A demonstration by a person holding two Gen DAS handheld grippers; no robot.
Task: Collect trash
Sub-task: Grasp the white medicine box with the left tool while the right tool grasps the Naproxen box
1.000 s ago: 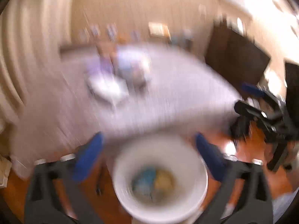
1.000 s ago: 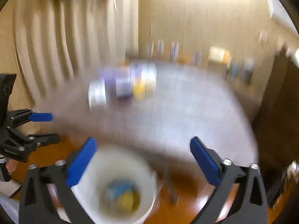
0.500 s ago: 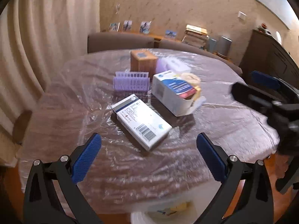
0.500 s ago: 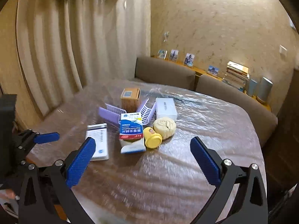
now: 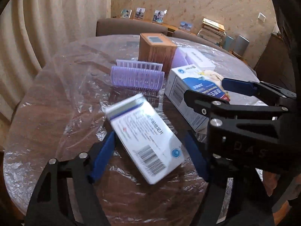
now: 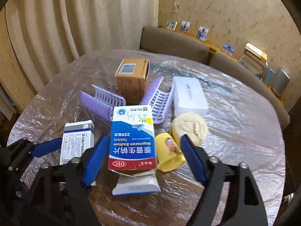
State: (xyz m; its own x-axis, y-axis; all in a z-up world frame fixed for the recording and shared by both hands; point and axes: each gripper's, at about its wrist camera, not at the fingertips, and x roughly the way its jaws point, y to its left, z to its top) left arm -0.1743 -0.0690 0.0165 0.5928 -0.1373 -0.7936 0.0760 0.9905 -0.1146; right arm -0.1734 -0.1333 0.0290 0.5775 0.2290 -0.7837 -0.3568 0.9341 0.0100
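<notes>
On the plastic-covered round table a white medicine box lies askew and blurred between the fingers of my left gripper. Its jaws are closing, and the right pad looks to be at the box's edge while a dark gap remains on the left. A blue-and-white tablet box with an open near flap and a small yellow bottle sit between the fingers of my right gripper. Its jaws are closing too, with a sliver of table still showing beside the box. My right gripper reaches in from the right.
Behind the boxes stand a brown carton, two purple ribbed holders, a white flat box and a cream ball. Brown chairs line the far side. Curtains hang on the left.
Both grippers left the white bucket beside the table, came over the table and dropped onto the boxes. Their jaws have narrowed from wide open. The white box has shifted.
</notes>
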